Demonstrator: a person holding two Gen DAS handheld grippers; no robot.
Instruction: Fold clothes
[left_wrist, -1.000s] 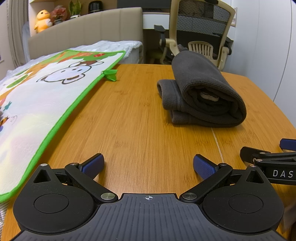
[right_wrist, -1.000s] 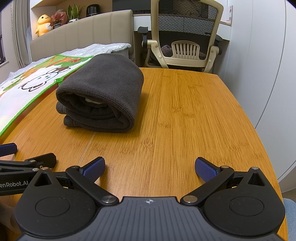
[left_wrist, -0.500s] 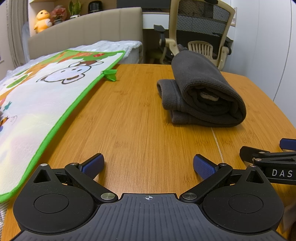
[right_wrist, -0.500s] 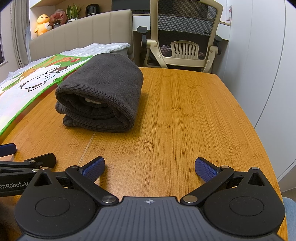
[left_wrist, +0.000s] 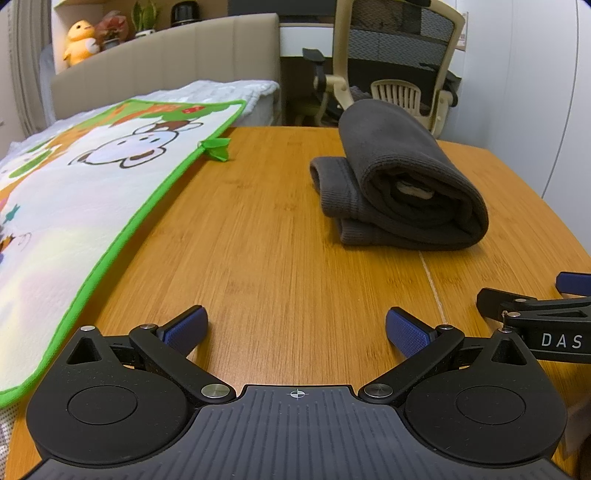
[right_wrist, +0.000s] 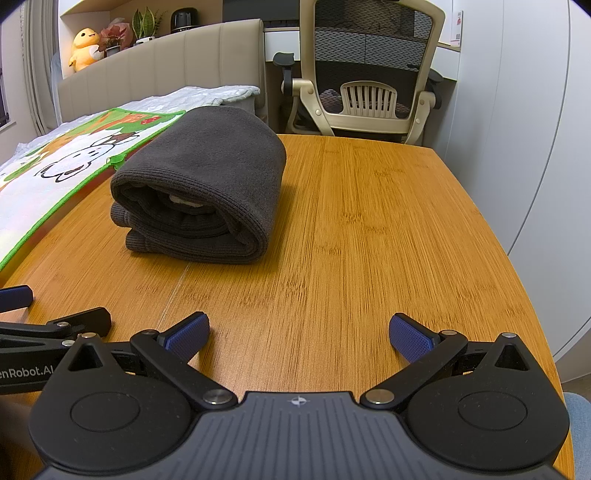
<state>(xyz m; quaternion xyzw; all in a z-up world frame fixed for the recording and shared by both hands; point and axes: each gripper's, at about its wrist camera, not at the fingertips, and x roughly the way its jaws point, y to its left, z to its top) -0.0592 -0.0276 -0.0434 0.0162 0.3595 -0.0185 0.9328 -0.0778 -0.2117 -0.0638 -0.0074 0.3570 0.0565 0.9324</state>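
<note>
Left and right wrist views of a wooden table (left_wrist: 280, 258). The dark grey garment (left_wrist: 402, 192) lies in the upper right of the left view and in the upper left of the right view (right_wrist: 207, 195); it is folded into a compact, rounded bundle with its layered edges facing the cameras, resting on the table and touched by neither tool. The left gripper (left_wrist: 295, 328), low in its frame, has its blue pads spread wide with nothing between them; the right gripper (right_wrist: 299, 332) is likewise spread and empty, and the two sit side by side near the table's close edge. A cartoon-printed mat (left_wrist: 85, 206) with a green border lies at the left, apart from the garment. Judged from this arrangement, the folding appears essentially complete; no other loose clothing is visible on the table, so little or nothing seems left to do.
</note>
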